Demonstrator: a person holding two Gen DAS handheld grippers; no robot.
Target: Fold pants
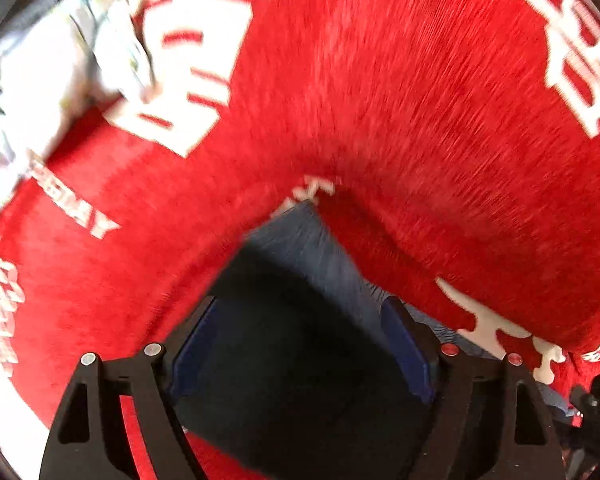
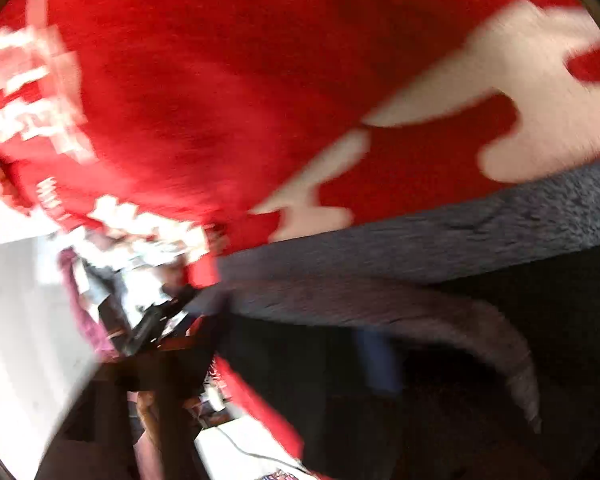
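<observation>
Left gripper (image 1: 304,344): black two-finger claw with blue pads, jaws standing wide, nothing pinched. Between and under the fingers sits the dark pants, a navy-to-black fabric mass (image 1: 300,360), with a paler blue-grey ribbed strip running forward and up from the right finger. The pads don't appear to press on it.

Ahead of and around the left claw on all sides: red fleecy blanket with large white printed characters and letters (image 1: 380,100). It is heavily motion-blurred. Far forward-left there is a pale cluttered patch, too smeared to identify.

Right wrist view: the fingers aren't discernible in the blur, so I cannot tell the jaw state from the picture. The same red blanket fills the upper half. Below it a grey-blue fuzzy fabric band crosses the frame, and a curved grey flap hangs down at lower right over dark cloth. Whether that is the pants I cannot tell.

Lower left in the right view: white surface, dark furniture, clutter, all blurred.
</observation>
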